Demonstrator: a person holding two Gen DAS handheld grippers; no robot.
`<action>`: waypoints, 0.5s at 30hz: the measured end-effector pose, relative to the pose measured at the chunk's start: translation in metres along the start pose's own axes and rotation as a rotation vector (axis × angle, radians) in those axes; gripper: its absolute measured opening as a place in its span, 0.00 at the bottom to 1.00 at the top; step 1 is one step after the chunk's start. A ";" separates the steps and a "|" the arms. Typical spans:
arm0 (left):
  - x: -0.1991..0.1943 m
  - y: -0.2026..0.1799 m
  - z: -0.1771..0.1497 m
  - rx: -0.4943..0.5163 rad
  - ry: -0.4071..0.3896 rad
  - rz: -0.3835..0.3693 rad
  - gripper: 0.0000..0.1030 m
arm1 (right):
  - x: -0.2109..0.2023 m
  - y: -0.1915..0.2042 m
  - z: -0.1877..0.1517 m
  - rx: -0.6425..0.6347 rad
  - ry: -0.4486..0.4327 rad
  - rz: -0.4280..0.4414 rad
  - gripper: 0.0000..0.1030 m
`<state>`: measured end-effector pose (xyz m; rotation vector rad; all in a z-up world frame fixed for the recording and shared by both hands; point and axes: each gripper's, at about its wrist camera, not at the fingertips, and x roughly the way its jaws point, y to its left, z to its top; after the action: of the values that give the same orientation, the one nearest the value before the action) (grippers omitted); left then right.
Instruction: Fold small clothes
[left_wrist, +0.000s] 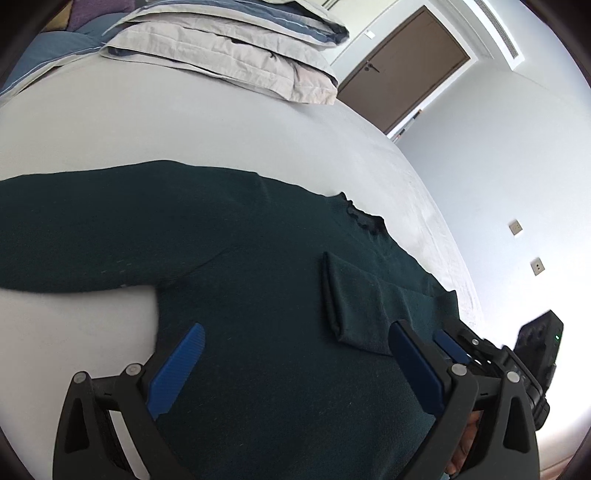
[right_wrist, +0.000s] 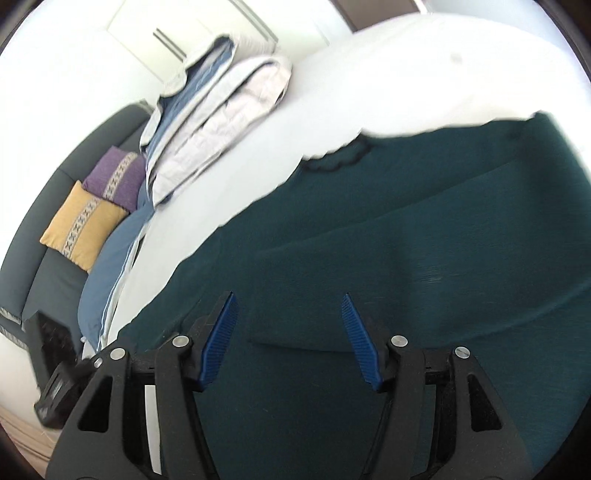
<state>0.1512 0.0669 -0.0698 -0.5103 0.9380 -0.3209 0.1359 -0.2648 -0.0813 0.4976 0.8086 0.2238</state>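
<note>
While the dark green knitted sweater (left_wrist: 258, 280) lies spread flat on the white bed sheet (left_wrist: 184, 125), one sleeve is seen already folded across the body as a narrow band (left_wrist: 354, 302), and the other sleeve (left_wrist: 74, 229) is stretched out sideways over the sheet. The scalloped neckline (left_wrist: 364, 218) is turned toward the far edge of the bed.

The left claw (left_wrist: 295, 365) is held with its blue ribbed pads wide apart just above the lower body of the garment, and nothing is gripped. The right claw (right_wrist: 288, 332) is likewise spread open over the knit, near the end of the folded band, with no cloth between its pads. In the left view the right claw (left_wrist: 454, 350) is seen just beside the left one's right finger.

The step in hand is judged to be the folding-in of the outstretched sleeve. For this to be done well, the cuff end should be pinched through both layers of the sleeve only, so the body beneath is not dragged. The sleeve is best lifted low and laid over the first band, edges parallel, while the shoulder is pinned by the other claw. Soft knit is likely to stretch if pulled hard, so slack should be kept.

A stack of folded pale quilts (left_wrist: 236, 48) lies well apart, near the head of the bed.
</note>
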 end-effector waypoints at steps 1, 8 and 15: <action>0.011 -0.008 0.005 0.023 0.018 -0.005 0.93 | -0.017 -0.009 0.002 -0.003 -0.033 -0.016 0.56; 0.097 -0.038 0.029 0.073 0.169 -0.004 0.58 | -0.100 -0.071 0.012 0.037 -0.179 -0.107 0.56; 0.121 -0.055 0.032 0.131 0.165 0.055 0.49 | -0.141 -0.137 0.043 0.110 -0.191 -0.203 0.56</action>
<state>0.2428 -0.0275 -0.1062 -0.3407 1.0812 -0.3768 0.0731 -0.4500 -0.0362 0.5277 0.6807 -0.0560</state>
